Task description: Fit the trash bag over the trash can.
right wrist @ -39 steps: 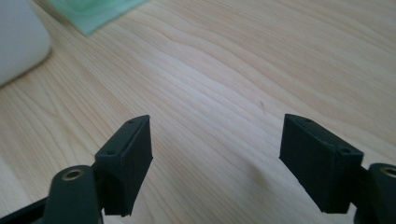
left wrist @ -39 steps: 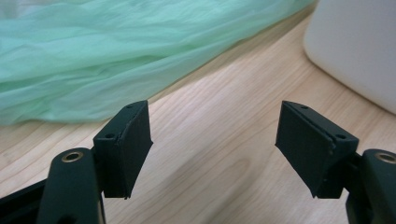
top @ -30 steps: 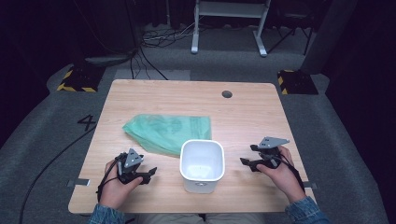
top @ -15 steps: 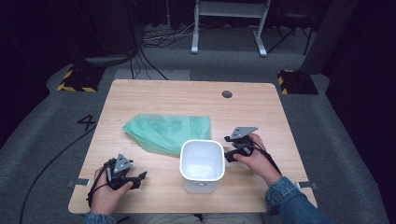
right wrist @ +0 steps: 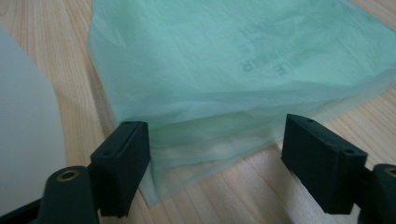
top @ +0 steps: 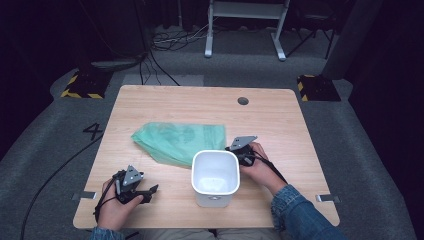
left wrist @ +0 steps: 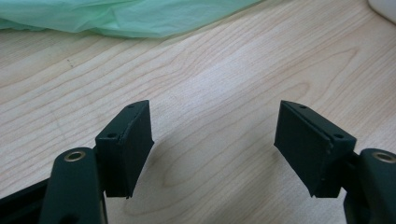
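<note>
Bag (top: 177,141) lies flat on table (top: 280,120), at 11 o'clock of bin (top: 216,176), untouched. I've got right gripper (right wrist: 212,172) spread, its corner between the jaws, no pinch yet. Left gripper (top: 149,192) spread, idle at 8 o'clock. Lining the bin remains.
</note>
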`<state>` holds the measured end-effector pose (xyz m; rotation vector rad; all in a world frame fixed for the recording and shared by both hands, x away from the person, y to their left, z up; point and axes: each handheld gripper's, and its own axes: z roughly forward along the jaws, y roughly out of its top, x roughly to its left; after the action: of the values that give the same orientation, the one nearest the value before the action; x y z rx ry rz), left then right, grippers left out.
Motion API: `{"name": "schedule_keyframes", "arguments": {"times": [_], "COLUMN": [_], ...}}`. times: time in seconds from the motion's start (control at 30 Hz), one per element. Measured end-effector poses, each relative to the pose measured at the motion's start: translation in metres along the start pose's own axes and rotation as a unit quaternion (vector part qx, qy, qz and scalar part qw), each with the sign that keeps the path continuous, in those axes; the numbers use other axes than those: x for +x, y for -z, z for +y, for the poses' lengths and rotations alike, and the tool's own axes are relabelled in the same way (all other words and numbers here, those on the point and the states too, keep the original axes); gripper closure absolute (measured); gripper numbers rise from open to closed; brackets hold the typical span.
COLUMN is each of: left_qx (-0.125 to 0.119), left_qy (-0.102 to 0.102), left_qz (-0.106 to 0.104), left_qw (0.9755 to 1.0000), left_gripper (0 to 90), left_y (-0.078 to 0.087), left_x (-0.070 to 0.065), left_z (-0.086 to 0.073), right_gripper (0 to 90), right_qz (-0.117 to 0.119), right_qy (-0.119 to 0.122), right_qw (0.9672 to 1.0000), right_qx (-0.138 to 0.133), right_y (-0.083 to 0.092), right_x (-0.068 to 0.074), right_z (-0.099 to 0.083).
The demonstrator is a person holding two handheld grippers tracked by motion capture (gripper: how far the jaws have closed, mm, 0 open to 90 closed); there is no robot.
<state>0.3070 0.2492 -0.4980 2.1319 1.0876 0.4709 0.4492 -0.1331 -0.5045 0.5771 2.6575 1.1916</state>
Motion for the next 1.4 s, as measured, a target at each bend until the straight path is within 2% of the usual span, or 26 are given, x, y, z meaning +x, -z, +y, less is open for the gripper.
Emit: {"name": "schedule_keyframes", "arguments": {"times": [0.07,0.17,0.27,0.33,0.37,0.53,0.8,1.0,1.13,1.27,1.3,1.4], "left_qx": [-0.001,-0.002,-0.002,-0.005,-0.006,-0.011,-0.019,-0.02,-0.025,-0.032,-0.03,-0.03], "left_qy": [-0.004,-0.002,-0.005,-0.001,-0.005,0.0,0.0,-0.002,0.003,0.005,0.011,0.005], "left_qz": [0.0,-0.003,-0.002,-0.003,-0.003,-0.006,-0.002,-0.007,-0.011,-0.01,-0.016,-0.014], "left_qw": [1.0,1.0,1.0,1.0,1.0,0.9999,0.9998,0.9998,0.9996,0.9994,0.9993,0.9994], "left_gripper": [27.4,27.4,27.4,27.4,27.4,27.4,27.4,27.2,27.1,27.1,27.1,27.1], "left_y": [-0.001,-0.003,-0.003,-0.004,-0.003,-0.004,-0.009,-0.014,-0.017,-0.021,-0.022,-0.024], "left_x": [0.0,0.0,0.001,0.0,0.001,0.002,0.005,0.006,0.007,0.007,0.007,0.007], "left_z": [0.001,0.001,0.002,0.002,0.003,0.004,0.012,0.018,0.021,0.023,0.024,0.027], "right_gripper": [28.9,55.0,76.0,86.8,90.0,90.0,90.0,90.0,90.0,90.0,90.0,90.0], "right_qz": [-0.003,0.001,0.01,0.012,0.013,0.001,-0.033,-0.058,-0.072,-0.083,-0.085,-0.098], "right_qy": [-0.001,0.004,0.011,0.009,0.009,0.004,-0.008,-0.032,-0.059,-0.075,-0.079,-0.092], "right_qw": [1.0,1.0,0.9999,0.9999,0.9999,1.0,0.9994,0.9978,0.9954,0.9935,0.993,0.9908], "right_qx": [-0.003,-0.008,-0.007,-0.005,-0.002,-0.005,-0.013,-0.008,-0.021,-0.02,-0.018,-0.012], "right_y": [-0.002,-0.001,-0.003,-0.004,-0.004,0.003,0.039,0.069,0.092,0.113,0.117,0.132], "right_x": [0.001,0.001,0.002,0.003,0.004,0.005,0.0,-0.003,-0.004,0.0,0.0,0.004], "right_z": [0.001,0.004,0.008,0.009,0.01,0.012,0.002,-0.018,-0.034,-0.049,-0.052,-0.065]}}
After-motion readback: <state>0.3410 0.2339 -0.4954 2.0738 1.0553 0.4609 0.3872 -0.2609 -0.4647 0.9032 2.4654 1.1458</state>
